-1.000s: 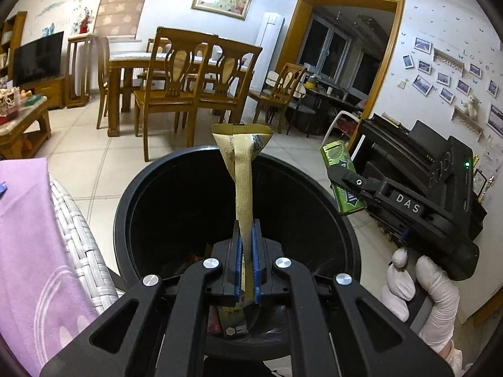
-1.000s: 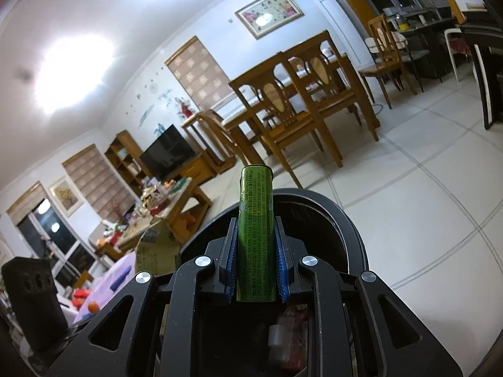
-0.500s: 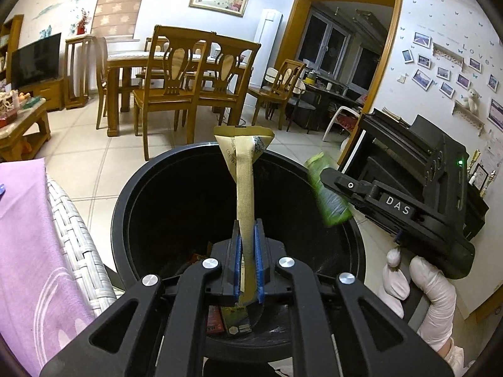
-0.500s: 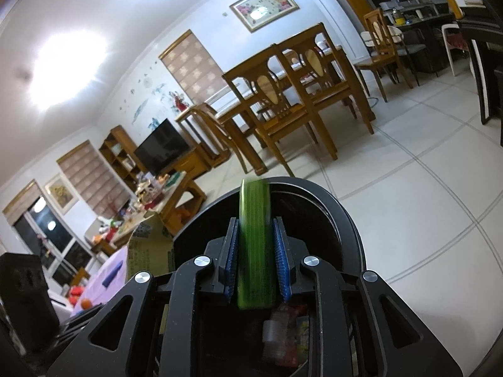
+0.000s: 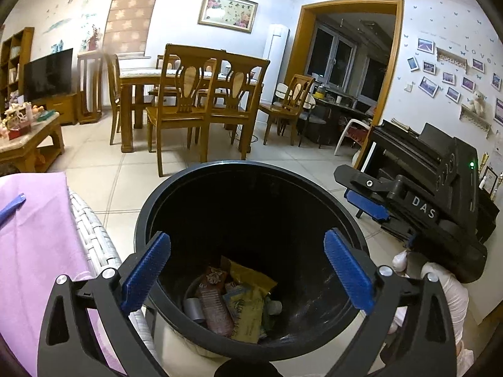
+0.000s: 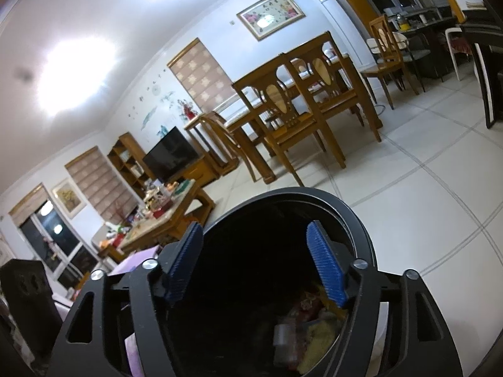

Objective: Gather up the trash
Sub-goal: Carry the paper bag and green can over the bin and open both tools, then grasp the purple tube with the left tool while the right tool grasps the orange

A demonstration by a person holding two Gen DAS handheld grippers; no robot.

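Trash lies heaped at the bottom of the black bin: a reddish-brown wrapper, yellow packets and a small grey cylinder, all piled together on the bin floor. Off to the left, a lilac cloth covers a white wicker seat standing just beside the bin. Over the near rim hangs the left gripper, jaws spread wide apart, nearly as wide as the bin's mouth, with nothing between the blue pads and nothing touching them. To the right, a white-gloved hand holds the right gripper beside the bin's far right rim; from its own camera the right gripper also stands released, its blue pads well apart and bare, framing the dark bin and the blurred trash below. Behind, wooden dining chairs stand on the pale tiled floor.
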